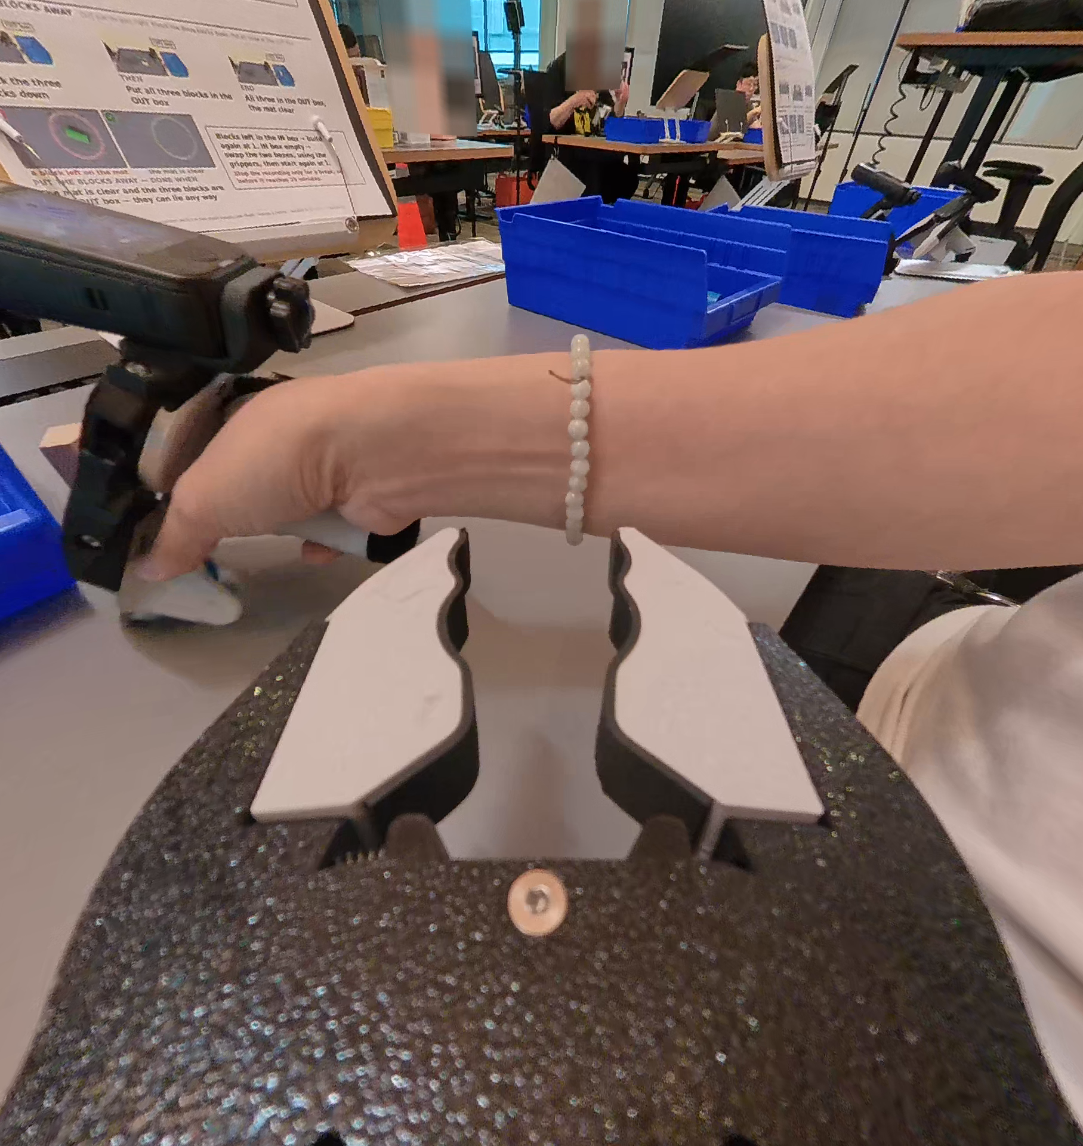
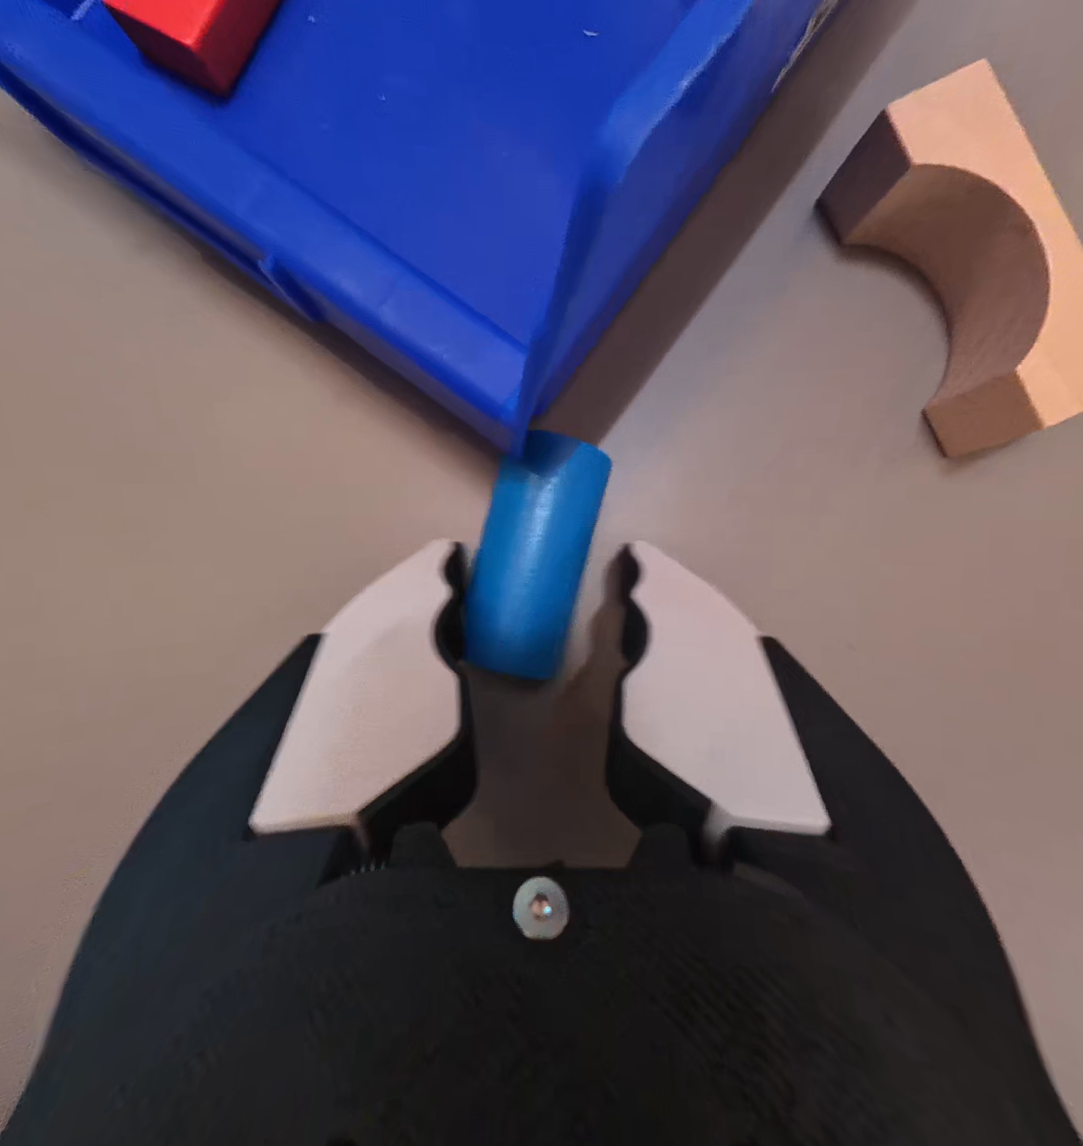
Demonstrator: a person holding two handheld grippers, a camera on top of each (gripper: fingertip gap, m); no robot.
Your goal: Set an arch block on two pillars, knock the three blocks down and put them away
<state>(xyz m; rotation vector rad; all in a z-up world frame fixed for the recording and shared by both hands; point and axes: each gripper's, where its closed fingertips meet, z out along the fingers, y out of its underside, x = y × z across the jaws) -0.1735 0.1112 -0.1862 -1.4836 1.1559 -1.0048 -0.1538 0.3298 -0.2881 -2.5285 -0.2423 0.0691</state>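
Note:
In the right wrist view my right gripper [image 2: 539, 552] is open over a grey table. A blue cylinder [image 2: 535, 570] lies between its fingers, against the left finger [image 2: 377, 670] with a gap to the right one. The cylinder's far end touches the corner of a blue bin [image 2: 402, 204] that holds a red block [image 2: 198, 37]. A wooden arch block [image 2: 985, 266] lies to the right of the bin. My left gripper [image 1: 539, 546] is open and empty, low over the table. It faces the forearm [image 1: 774, 421] whose hand holds the right gripper [image 1: 179, 595] tip-down beside the bin [image 1: 5, 533].
The forearm, with a bead bracelet [image 1: 579, 440], crosses just beyond my left fingertips. Several blue bins [image 1: 638, 273] stand at the back of the table. A printed board [image 1: 154, 124] leans at the back left. People sit at desks farther off. There is about 25 centimeters between the tips of the two grippers.

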